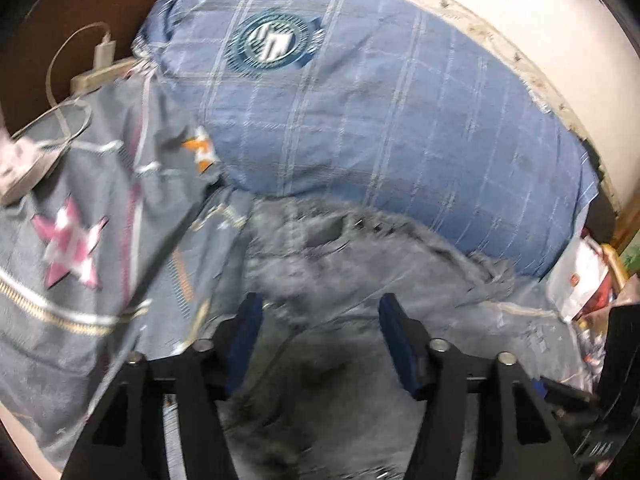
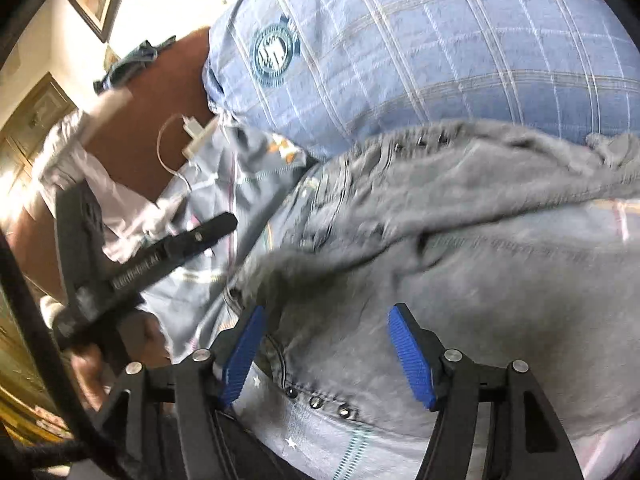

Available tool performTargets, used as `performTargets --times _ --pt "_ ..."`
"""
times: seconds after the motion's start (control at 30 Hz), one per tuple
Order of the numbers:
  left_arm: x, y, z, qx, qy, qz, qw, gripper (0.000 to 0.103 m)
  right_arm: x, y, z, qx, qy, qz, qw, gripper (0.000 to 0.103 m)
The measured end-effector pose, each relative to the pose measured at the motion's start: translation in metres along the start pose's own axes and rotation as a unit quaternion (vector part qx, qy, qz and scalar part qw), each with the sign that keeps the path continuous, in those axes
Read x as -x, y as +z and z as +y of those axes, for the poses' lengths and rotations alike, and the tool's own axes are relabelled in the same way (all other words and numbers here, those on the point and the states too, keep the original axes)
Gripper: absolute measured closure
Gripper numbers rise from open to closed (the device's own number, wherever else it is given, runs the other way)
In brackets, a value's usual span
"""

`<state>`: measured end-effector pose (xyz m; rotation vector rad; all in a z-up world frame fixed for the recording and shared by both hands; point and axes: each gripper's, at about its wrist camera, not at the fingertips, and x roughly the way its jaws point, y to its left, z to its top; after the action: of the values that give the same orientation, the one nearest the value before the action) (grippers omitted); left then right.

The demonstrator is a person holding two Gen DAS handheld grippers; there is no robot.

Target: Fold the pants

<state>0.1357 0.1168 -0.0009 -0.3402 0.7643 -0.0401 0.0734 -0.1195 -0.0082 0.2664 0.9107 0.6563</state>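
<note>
Grey denim pants (image 1: 320, 264) lie crumpled on the bed in front of a blue pillow. In the left wrist view my left gripper (image 1: 320, 314) stands open over the cloth, and nothing is pinched between its blue pads. The right wrist view shows the pants (image 2: 460, 240) spread wide, with a folded ridge across them and a row of rivets (image 2: 316, 402) near the bottom. My right gripper (image 2: 326, 314) is open just above the denim, its pads clear of the fabric. The black frame of the left gripper (image 2: 132, 268) shows at the left of that view. Both views are blurred.
A large blue plaid pillow (image 1: 380, 112) with a round badge lies right behind the pants. The grey bed cover (image 1: 72, 240) has pink stars and a zip. A white charger with its cable (image 1: 104, 52) rests against the brown headboard (image 1: 60, 20). Clutter sits at the right (image 1: 584, 276).
</note>
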Motion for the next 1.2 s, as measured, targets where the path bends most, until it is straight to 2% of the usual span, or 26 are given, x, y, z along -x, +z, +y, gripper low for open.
performTargets --times 0.07,0.13,0.23,0.27,0.33,0.4,0.47,0.5,0.6,0.73,0.8,0.9,1.03,1.2 --pt "-0.006 0.013 -0.013 0.002 -0.015 -0.002 0.9999 0.039 0.02 0.025 -0.012 0.004 -0.012 -0.023 1.0 0.031" --pt "-0.018 0.025 -0.023 0.006 -0.028 -0.007 0.9996 0.037 0.035 0.044 -0.024 0.006 -0.03 -0.067 0.997 0.028" --pt "-0.043 0.022 -0.031 -0.006 -0.033 -0.004 0.9994 0.035 0.043 0.051 -0.055 -0.019 -0.031 -0.126 0.991 0.027" --pt "-0.053 0.015 -0.031 -0.009 -0.032 -0.001 0.9994 0.035 0.038 0.046 -0.068 -0.033 -0.032 -0.134 0.99 0.027" --pt "-0.072 -0.006 -0.024 -0.009 -0.028 0.002 0.9996 0.035 0.02 0.039 -0.086 -0.047 -0.038 -0.107 0.992 0.026" --pt "-0.093 -0.015 -0.023 -0.004 -0.004 0.047 0.9989 0.035 0.001 0.037 -0.098 -0.047 -0.059 -0.089 0.993 0.027" --pt "-0.102 -0.015 -0.026 0.0 -0.017 0.068 0.9975 0.035 -0.009 0.038 -0.107 -0.057 -0.081 -0.076 0.992 0.027" --pt "-0.102 -0.014 -0.028 -0.002 -0.024 0.065 0.9976 0.035 -0.014 0.04 -0.11 -0.066 -0.081 -0.071 0.992 0.026" --pt "-0.099 -0.015 -0.031 -0.015 -0.003 0.051 0.9986 0.035 -0.018 0.036 -0.117 -0.072 -0.098 -0.066 0.99 0.026" --pt "-0.093 -0.017 -0.032 -0.022 0.008 0.041 0.9989 0.035 -0.014 0.033 -0.121 -0.077 -0.145 -0.074 0.984 0.027" --pt "-0.089 -0.019 -0.035 -0.032 0.019 0.028 0.9989 0.035 -0.009 0.031 -0.123 -0.091 -0.176 -0.09 0.976 0.027" --pt "-0.088 -0.018 -0.036 -0.038 0.027 0.02 0.9987 0.035 -0.008 0.031 -0.126 -0.094 -0.212 -0.087 0.969 0.027" --pt "-0.083 -0.021 -0.036 -0.035 0.016 0.013 0.9992 0.035 0.001 0.029 -0.139 -0.109 -0.175 -0.085 0.975 0.027" --pt "-0.084 -0.025 -0.044 -0.054 0.023 0.013 0.9982 0.035 0.009 0.029 -0.155 -0.129 -0.182 -0.084 0.971 0.027"
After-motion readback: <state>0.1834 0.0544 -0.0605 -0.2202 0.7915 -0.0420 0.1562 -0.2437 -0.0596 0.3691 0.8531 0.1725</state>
